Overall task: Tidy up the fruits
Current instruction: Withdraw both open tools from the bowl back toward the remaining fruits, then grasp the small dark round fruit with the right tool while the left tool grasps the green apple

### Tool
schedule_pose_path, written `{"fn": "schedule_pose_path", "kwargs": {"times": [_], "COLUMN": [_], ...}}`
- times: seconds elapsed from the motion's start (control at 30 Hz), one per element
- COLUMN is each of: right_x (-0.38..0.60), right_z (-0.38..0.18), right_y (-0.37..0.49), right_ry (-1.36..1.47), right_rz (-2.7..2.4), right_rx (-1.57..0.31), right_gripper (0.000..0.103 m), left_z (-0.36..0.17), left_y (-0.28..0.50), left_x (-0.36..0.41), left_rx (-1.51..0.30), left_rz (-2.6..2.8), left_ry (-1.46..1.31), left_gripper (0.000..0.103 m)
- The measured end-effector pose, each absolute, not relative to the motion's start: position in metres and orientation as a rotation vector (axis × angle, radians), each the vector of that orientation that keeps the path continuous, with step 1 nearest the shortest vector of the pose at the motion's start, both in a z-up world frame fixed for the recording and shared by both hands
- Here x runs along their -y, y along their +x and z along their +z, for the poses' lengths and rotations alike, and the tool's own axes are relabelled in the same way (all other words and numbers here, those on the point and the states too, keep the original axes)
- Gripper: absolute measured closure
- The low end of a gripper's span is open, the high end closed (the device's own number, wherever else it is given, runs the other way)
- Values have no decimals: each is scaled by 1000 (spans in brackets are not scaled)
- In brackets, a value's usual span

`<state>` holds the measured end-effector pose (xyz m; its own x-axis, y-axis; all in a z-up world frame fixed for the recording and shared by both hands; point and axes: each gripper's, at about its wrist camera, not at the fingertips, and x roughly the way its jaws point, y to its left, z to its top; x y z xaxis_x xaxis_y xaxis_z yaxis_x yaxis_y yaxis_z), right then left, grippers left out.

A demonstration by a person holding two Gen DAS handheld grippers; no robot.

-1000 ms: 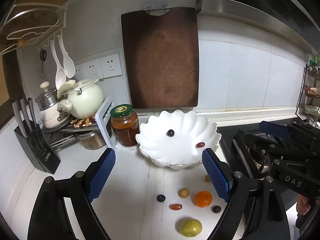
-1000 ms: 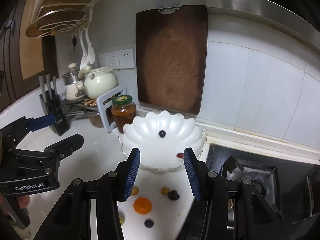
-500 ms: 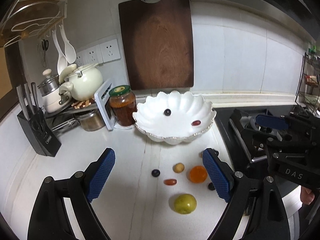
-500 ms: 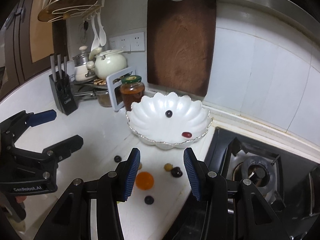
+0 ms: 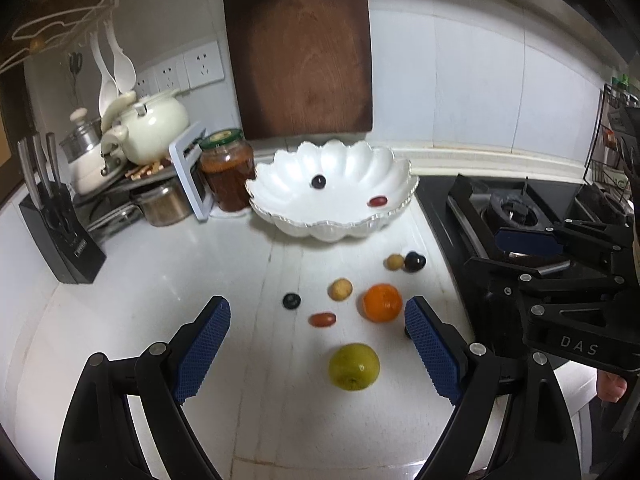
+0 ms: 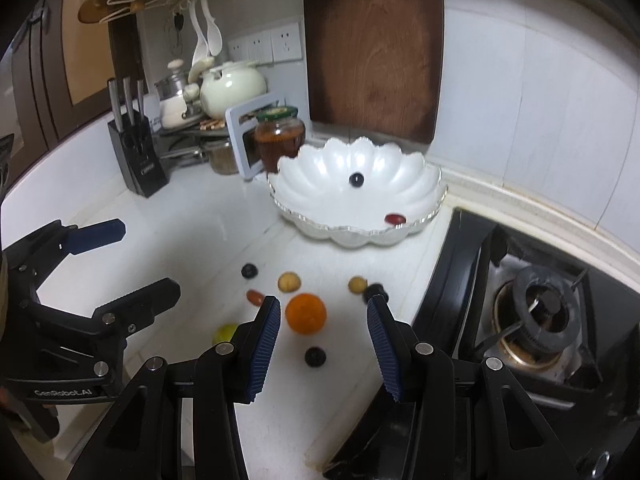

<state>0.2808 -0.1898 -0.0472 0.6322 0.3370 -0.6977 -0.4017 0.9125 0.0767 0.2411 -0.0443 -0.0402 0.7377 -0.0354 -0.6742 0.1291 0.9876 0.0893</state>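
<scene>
Left gripper (image 5: 316,344): jaws wide apart and empty, pitched down at the desk (image 5: 160,300); a green fruit (image 5: 353,366), a red fruit (image 5: 322,319) and an orange (image 5: 382,302) lie between its pads in the wrist view, none touched. Right gripper (image 6: 322,344): jaws partly apart and empty, framing the orange (image 6: 305,313) and a dark berry (image 6: 315,356).

Change: over the last second both grippers have sunk toward the desk and tipped further down. The loose fruit, earlier low at the near edge of each view, now sits in the middle, and the bowl (image 5: 280,176) has slid toward the far part of the frame. Neither jaw width has altered.

Loose on the desk, near side of the bowl: two tan fruits (image 5: 340,289) (image 5: 394,261), another dark berry (image 5: 291,301) and a dark fruit (image 5: 414,262). In the bowl: one dark berry (image 5: 318,181) and one red fruit (image 5: 377,201).

Reading: this appears to be an approach to the next pick; most of the sorting remains.
</scene>
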Motion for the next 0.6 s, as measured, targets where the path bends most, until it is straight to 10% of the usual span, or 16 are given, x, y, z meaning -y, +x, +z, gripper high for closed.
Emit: {"fn": "schedule_pose_path", "kwargs": {"times": [0.6], "right_x": [184], "right_z": [-97], "right_y": [279], "right_ry": [-145], "right_rz": [435], "right_rx": [-850], "right_gripper": [56], "left_z": [-93], "left_y": [232], "left_x": [49], "left_rx": [-780], "left_rz": [-135], "left_ry": [133], "left_gripper": [14]}}
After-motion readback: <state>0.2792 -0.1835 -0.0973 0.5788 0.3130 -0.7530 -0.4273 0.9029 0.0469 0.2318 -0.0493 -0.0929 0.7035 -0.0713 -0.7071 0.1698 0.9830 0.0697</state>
